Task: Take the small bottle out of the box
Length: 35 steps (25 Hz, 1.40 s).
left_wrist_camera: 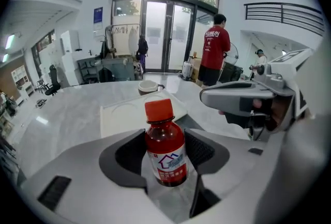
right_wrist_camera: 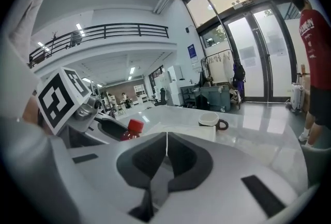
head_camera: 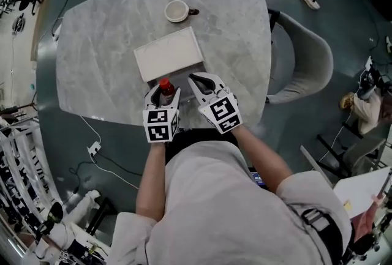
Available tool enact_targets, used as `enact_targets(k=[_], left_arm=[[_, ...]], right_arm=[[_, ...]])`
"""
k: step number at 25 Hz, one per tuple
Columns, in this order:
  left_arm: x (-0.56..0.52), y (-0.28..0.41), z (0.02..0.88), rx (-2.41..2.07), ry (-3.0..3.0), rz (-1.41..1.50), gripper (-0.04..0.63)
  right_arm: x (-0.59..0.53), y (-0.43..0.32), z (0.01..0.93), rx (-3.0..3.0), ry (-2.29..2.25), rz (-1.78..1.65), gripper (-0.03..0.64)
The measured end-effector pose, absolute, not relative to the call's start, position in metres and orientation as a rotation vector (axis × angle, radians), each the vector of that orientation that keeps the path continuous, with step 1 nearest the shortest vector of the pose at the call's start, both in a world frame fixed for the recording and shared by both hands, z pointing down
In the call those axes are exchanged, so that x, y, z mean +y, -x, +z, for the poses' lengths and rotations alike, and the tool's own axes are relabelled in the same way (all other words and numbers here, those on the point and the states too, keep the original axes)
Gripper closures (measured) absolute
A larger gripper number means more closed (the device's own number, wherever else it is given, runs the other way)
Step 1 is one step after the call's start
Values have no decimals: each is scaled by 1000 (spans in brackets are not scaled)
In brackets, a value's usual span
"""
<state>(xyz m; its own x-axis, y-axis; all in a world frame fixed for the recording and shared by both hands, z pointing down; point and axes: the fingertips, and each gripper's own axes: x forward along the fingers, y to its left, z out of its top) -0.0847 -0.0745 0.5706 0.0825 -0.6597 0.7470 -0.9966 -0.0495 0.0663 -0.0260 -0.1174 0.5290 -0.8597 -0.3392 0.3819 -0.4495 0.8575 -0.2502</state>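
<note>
The left gripper (head_camera: 164, 95) has its jaws clamped on the bottle (left_wrist_camera: 165, 148) — upright, just beside the box (head_camera: 169, 53). The right gripper (right_wrist_camera: 166, 151) has its jaws together — nothing between.

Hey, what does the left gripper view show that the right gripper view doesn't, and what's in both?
Only the left gripper view: the left claw shut on the small dark-red plastic bottle, with its white label facing the camera.
Only the right gripper view: the right claw shut on nothing, and the left gripper's black-and-white marker cube.
Both: the bottle's red cap, the white ceramic cup, the flat white box, the grey marble table and a person in a red shirt.
</note>
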Motion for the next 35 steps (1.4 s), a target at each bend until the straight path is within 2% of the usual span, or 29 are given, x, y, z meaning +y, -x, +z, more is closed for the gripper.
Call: enact_targets(k=[15, 35], left_arm=[[-33, 138, 447, -1919, -1916, 461, 345], [-38, 136, 315, -2088, -2214, 279, 345]], right_arm=[[-90, 62, 425, -2825, -794, 243, 589], [-85, 27, 294, -2942, -1147, -100, 591]])
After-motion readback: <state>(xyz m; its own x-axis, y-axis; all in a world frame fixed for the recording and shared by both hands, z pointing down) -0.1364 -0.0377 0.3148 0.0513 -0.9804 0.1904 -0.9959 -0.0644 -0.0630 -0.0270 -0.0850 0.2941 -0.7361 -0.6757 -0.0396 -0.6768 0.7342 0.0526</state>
